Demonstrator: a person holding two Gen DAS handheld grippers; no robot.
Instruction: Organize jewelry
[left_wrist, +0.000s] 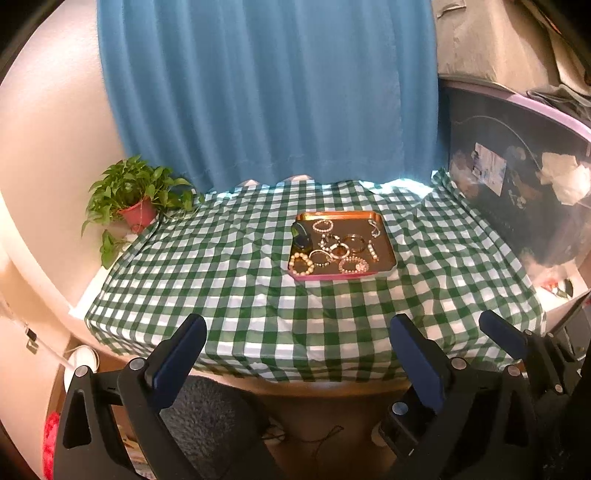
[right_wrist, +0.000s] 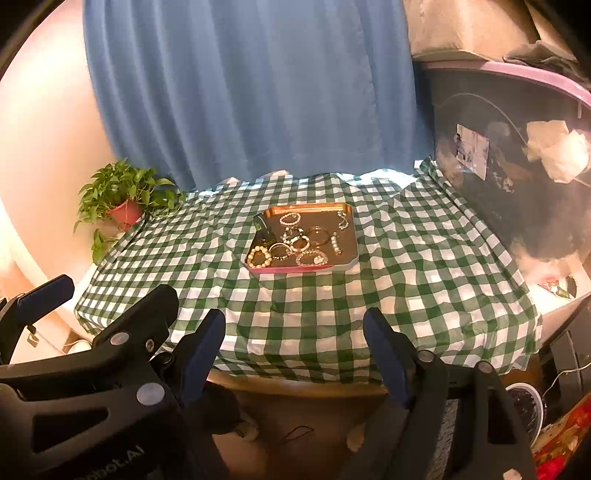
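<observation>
Both grippers sit nearest the lens, black frames with blue pads, hovering off the near edge of the table and clear of everything. Left gripper (left_wrist: 299, 332) jaws spread wide, nothing between them; right gripper (right_wrist: 295, 325) jaws also apart and empty, a bit narrower. Each shows up in the other's view: right one at the right edge of the left wrist view, left one at lower left of the right wrist view. Green-and-white checked tablecloth (left_wrist: 229, 273) covers the table, wrinkled, hanging over the front. Tray (left_wrist: 388, 247) sits past mid-table, slightly right of centre, well apart from both grippers: rectangular, rounded corners, gold rim, pink front wall, dark reflective floor. Jewelry all inside the tray: pearl bracelet (left_wrist: 301, 264) of big cream beads at front left, pinkish beaded bracelet (left_wrist: 354, 265) at front right, thin gold bangle (left_wrist: 355, 240) mid-tray, small beaded loop (left_wrist: 323, 225) toward the back, short pearl strand (left_wrist: 373, 250) on the right, chain piece (left_wrist: 374, 227) at back right, dark green object (left_wrist: 302, 236) at left wall, type unclear. Middle pieces overlap, tangled. Potted plant (left_wrist: 136, 199) in pink pot at far left corner, blue curtain (left_wrist: 266, 92) behind, dark storage bin (left_wrist: 517, 177) at right.
</observation>
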